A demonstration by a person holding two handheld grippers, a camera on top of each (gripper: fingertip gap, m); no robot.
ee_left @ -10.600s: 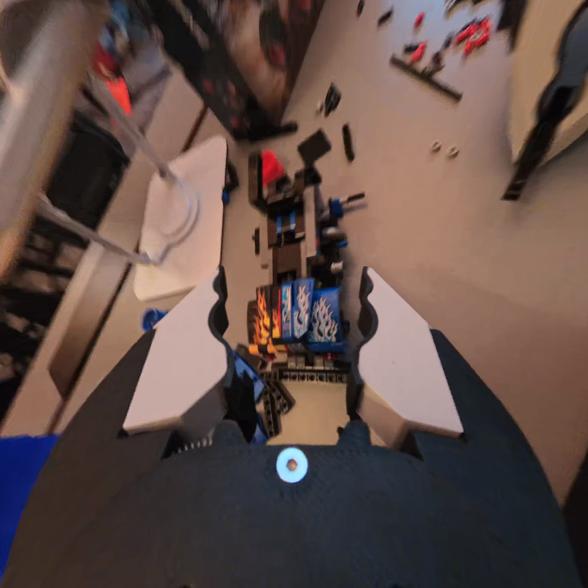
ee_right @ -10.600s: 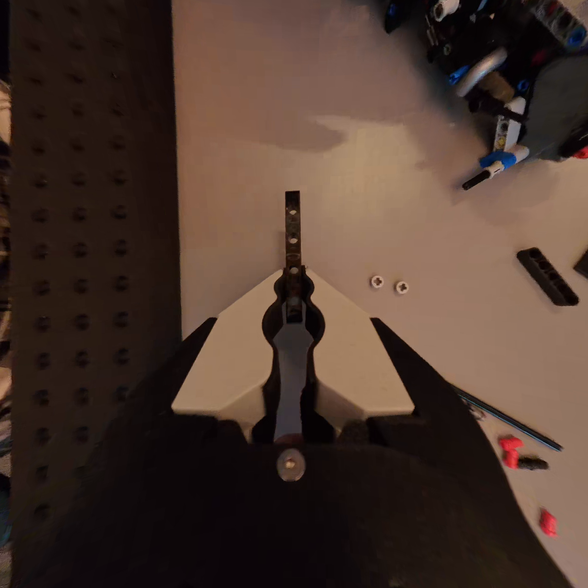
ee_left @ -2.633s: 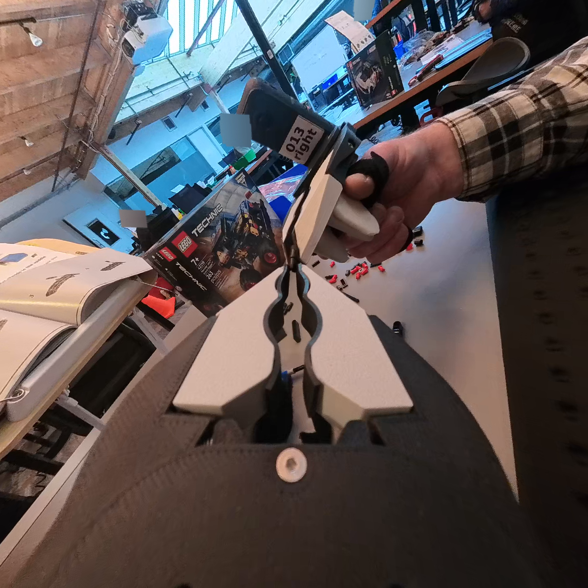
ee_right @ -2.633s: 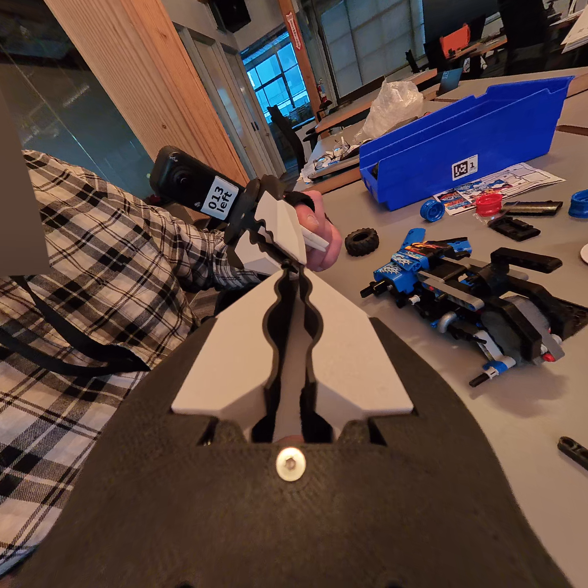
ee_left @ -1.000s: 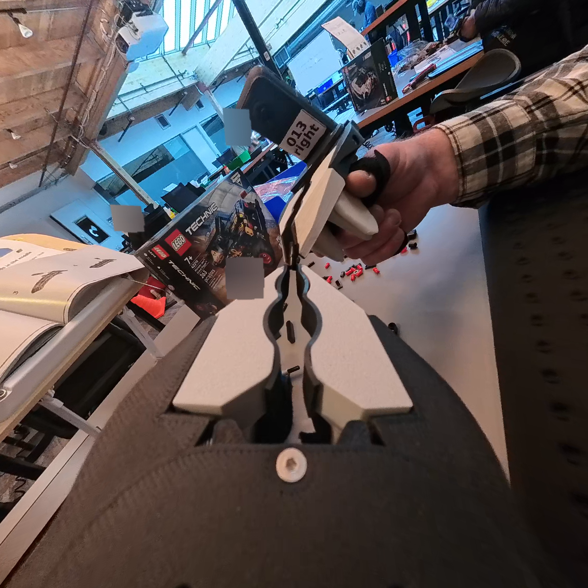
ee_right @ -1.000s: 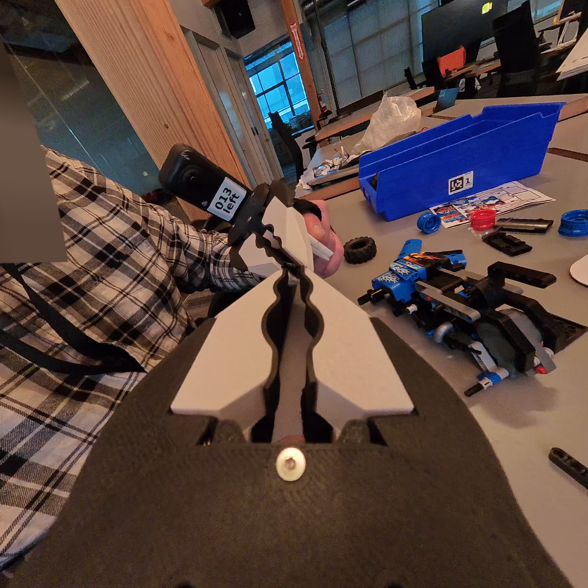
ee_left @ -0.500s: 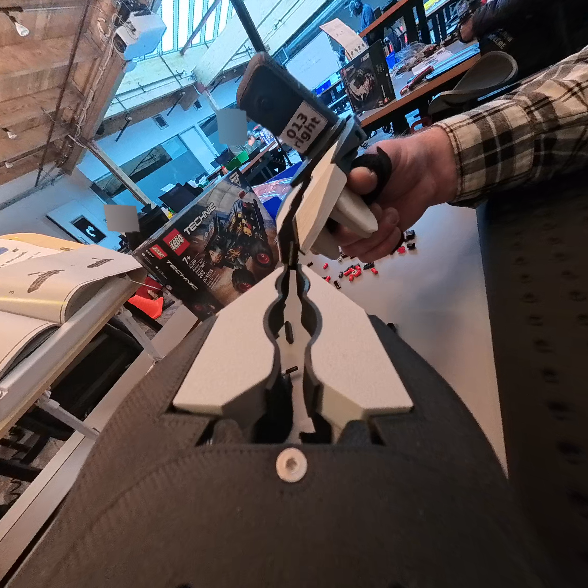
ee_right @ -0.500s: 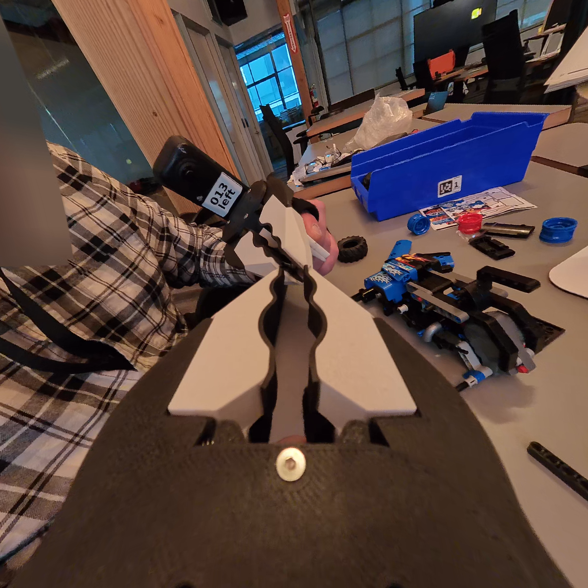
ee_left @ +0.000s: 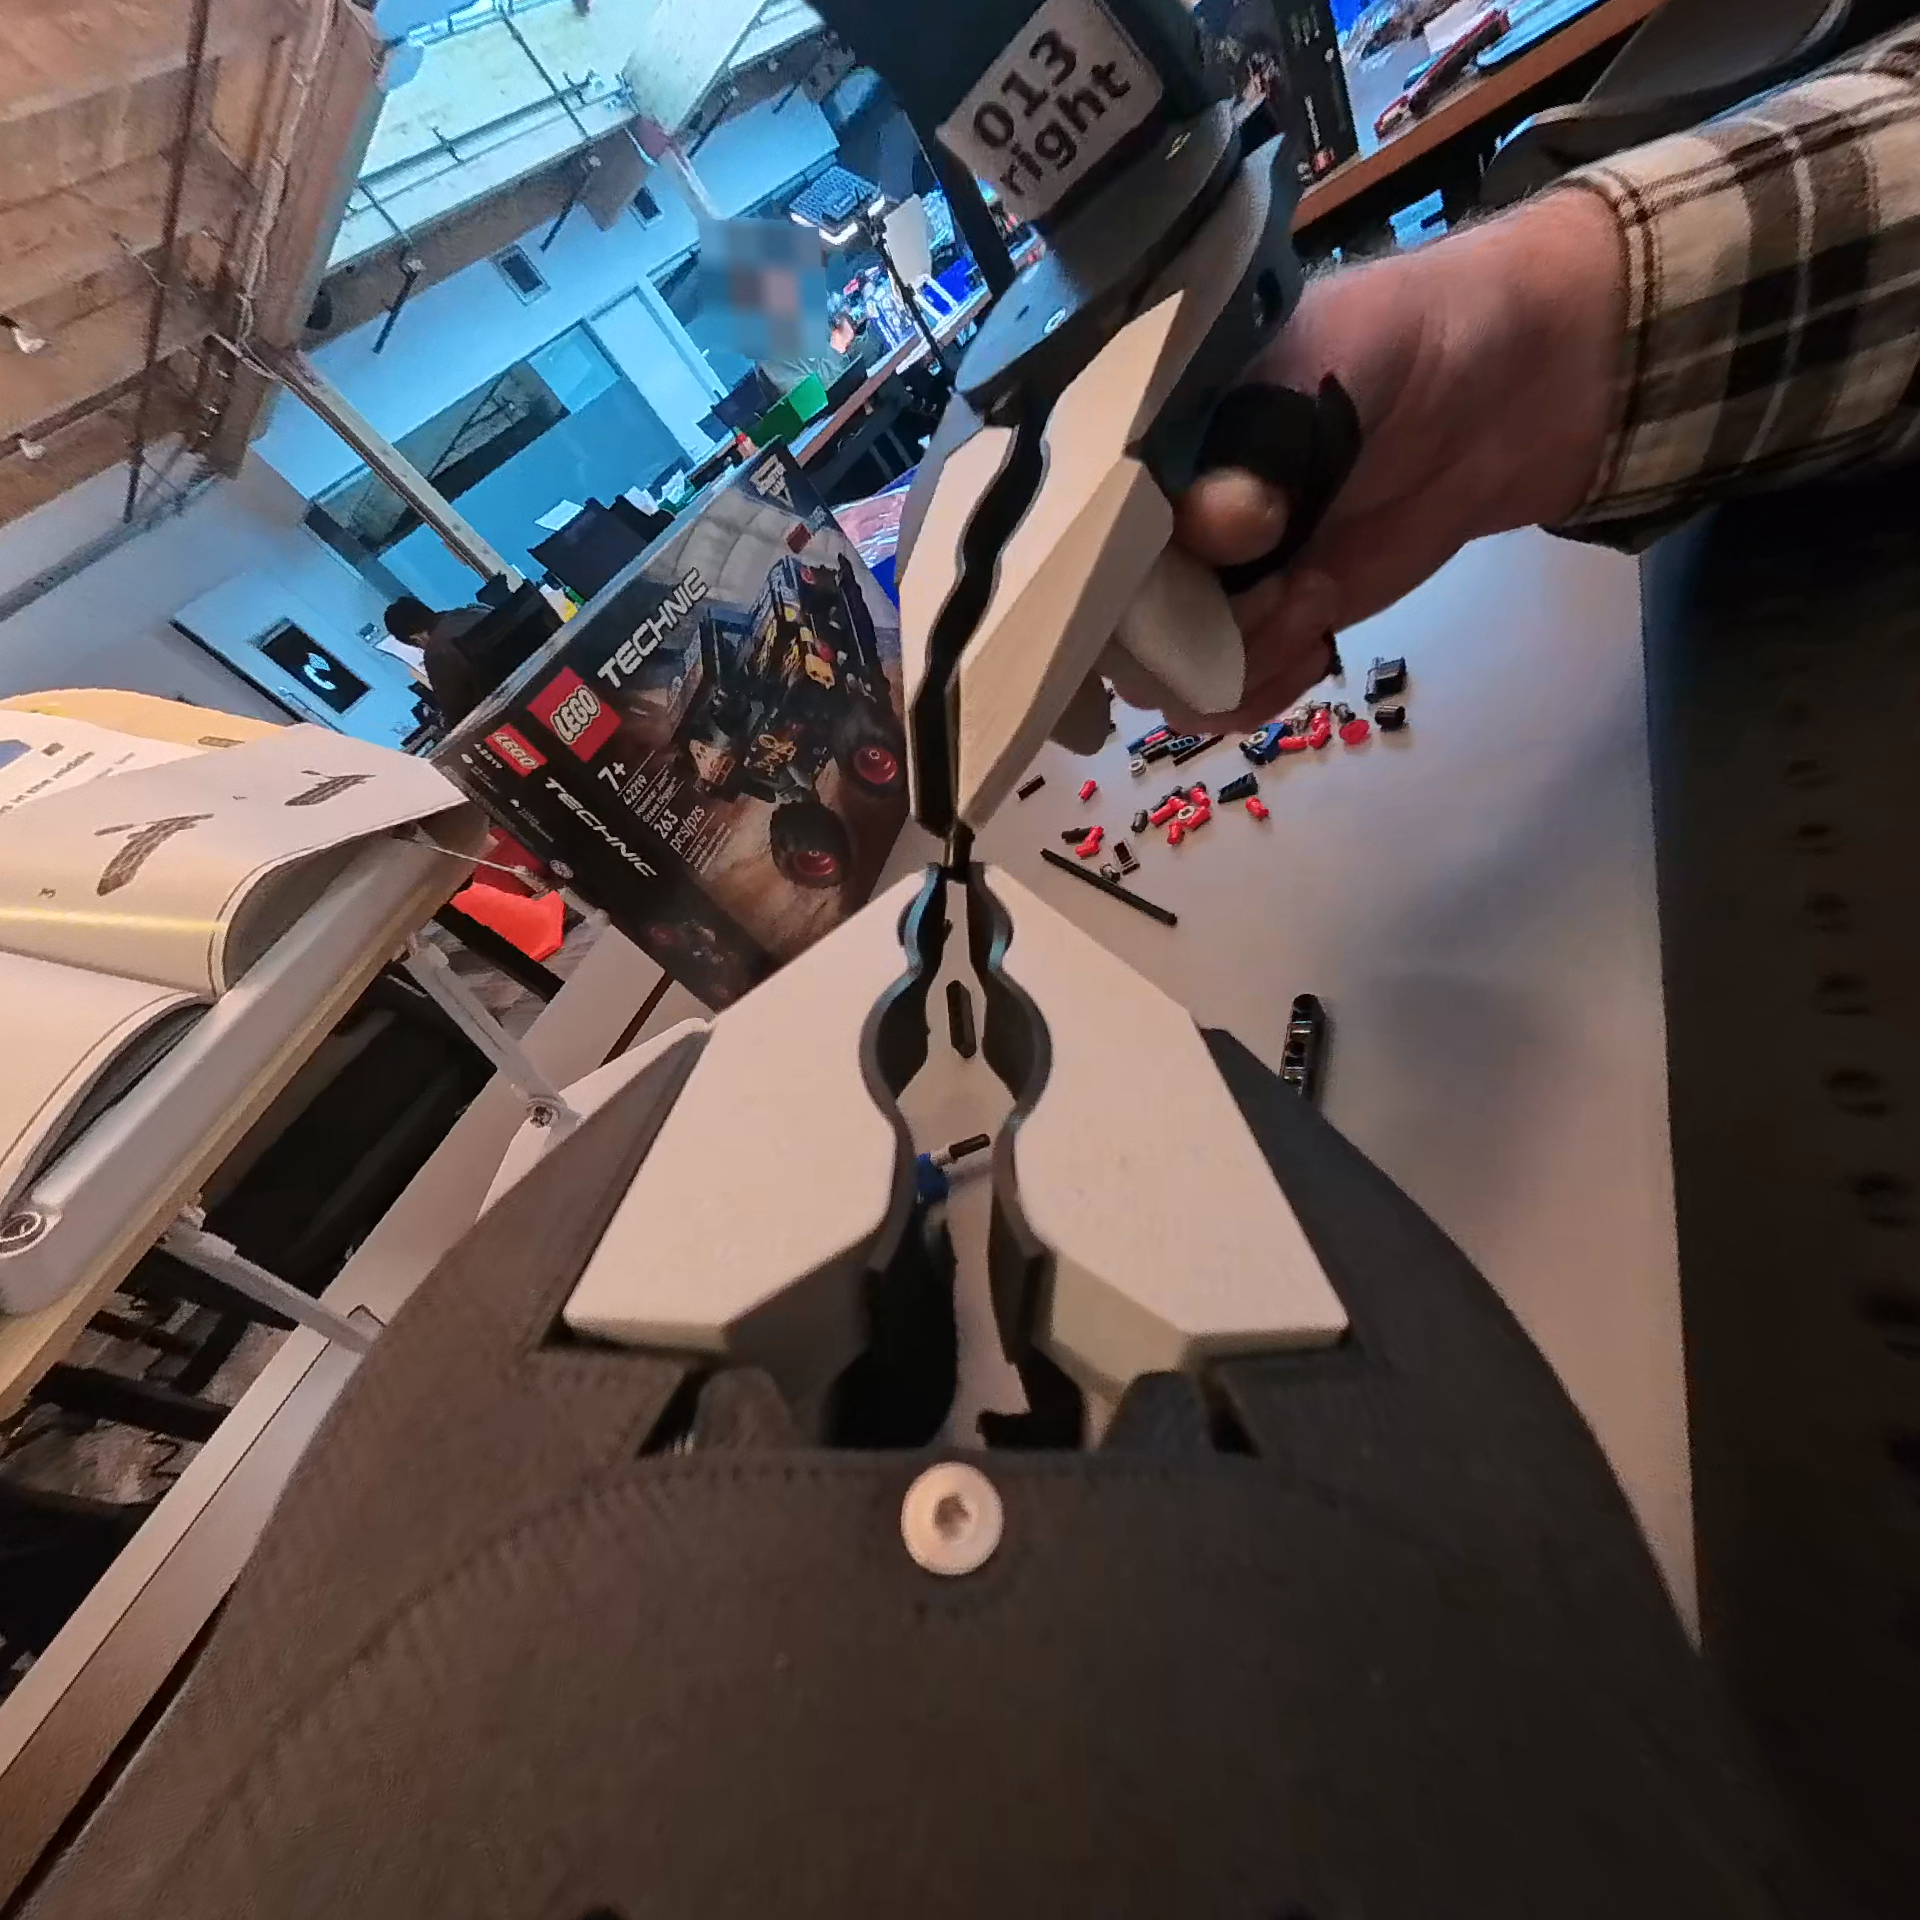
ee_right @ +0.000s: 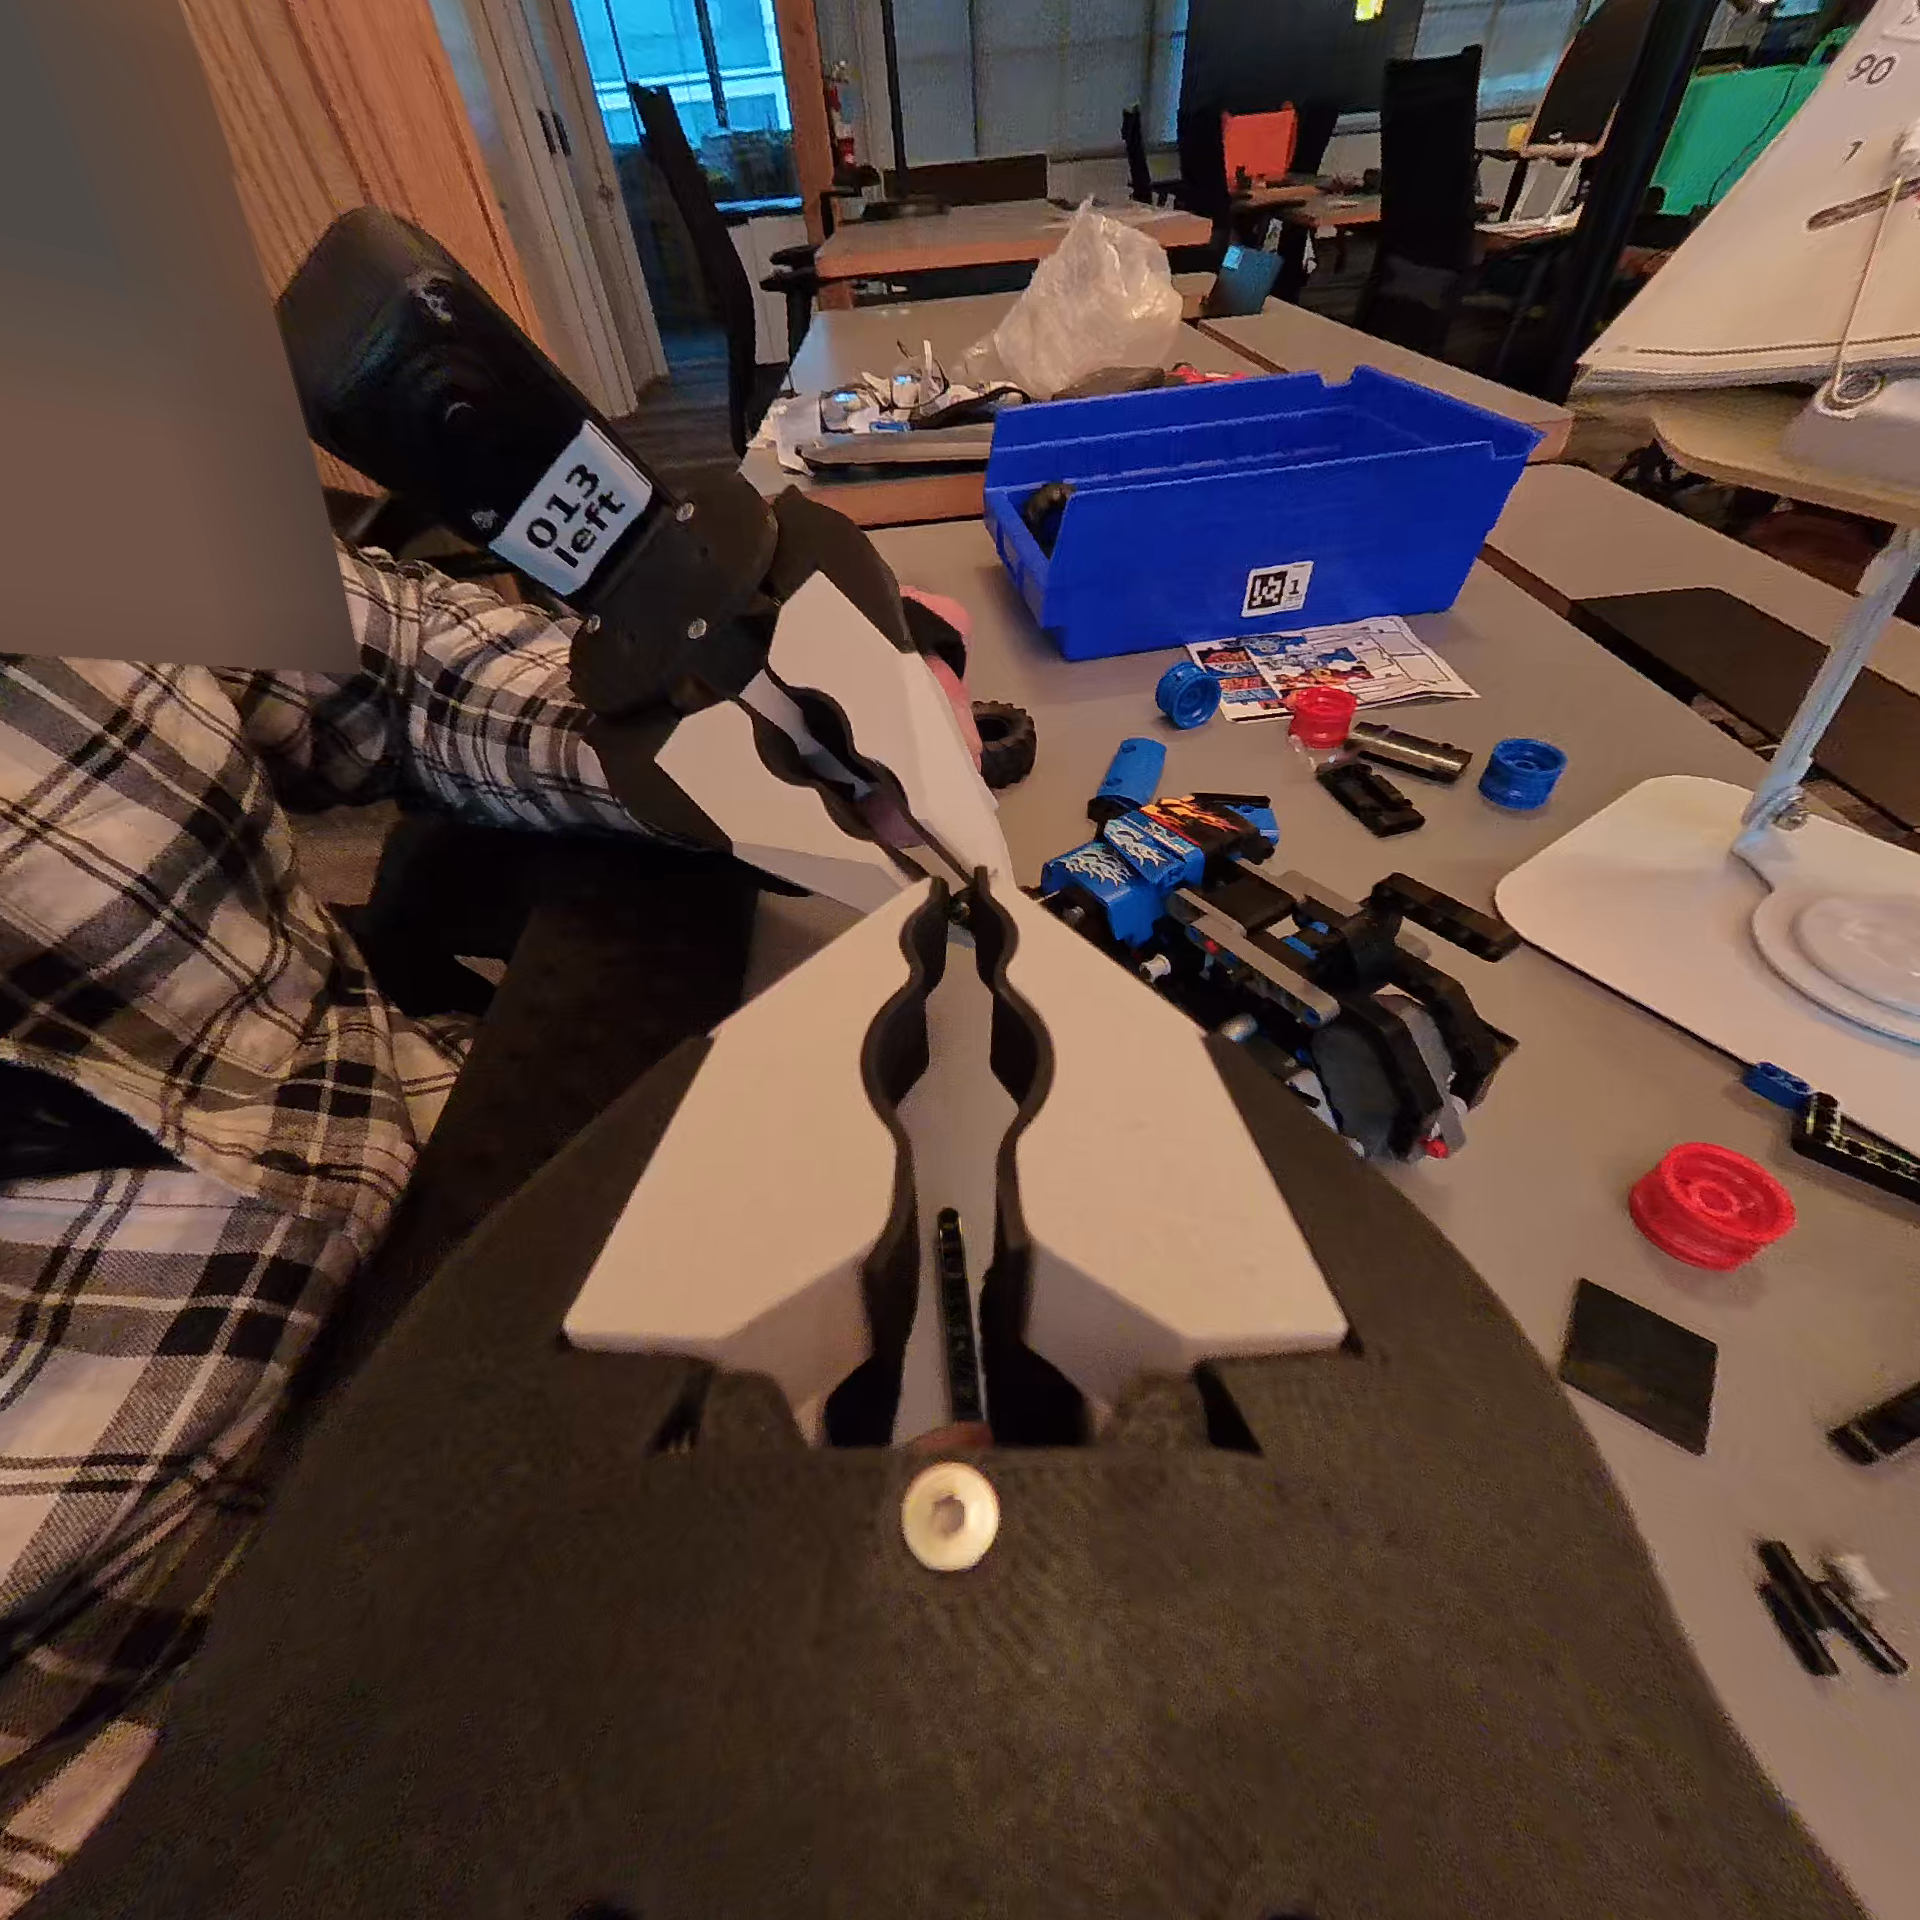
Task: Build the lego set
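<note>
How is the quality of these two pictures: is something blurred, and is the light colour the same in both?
Left wrist view: cool blue daylight in the background, sharp on the set box; straight edges bend from the wide lens. Right wrist view: warmer, dimmer light; the truck model and blue bin are sharp, but the small black pieces at the lower right edge are smeared. The table shows no strong glare.

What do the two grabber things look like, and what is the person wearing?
Each grabber has a black body, two pale wedge-shaped fingers with wavy black inner edges, and a silver screw. The right gripper and left gripper each carry a black camera bearing a white label. The person wears a black-and-white plaid sleeve.
</note>
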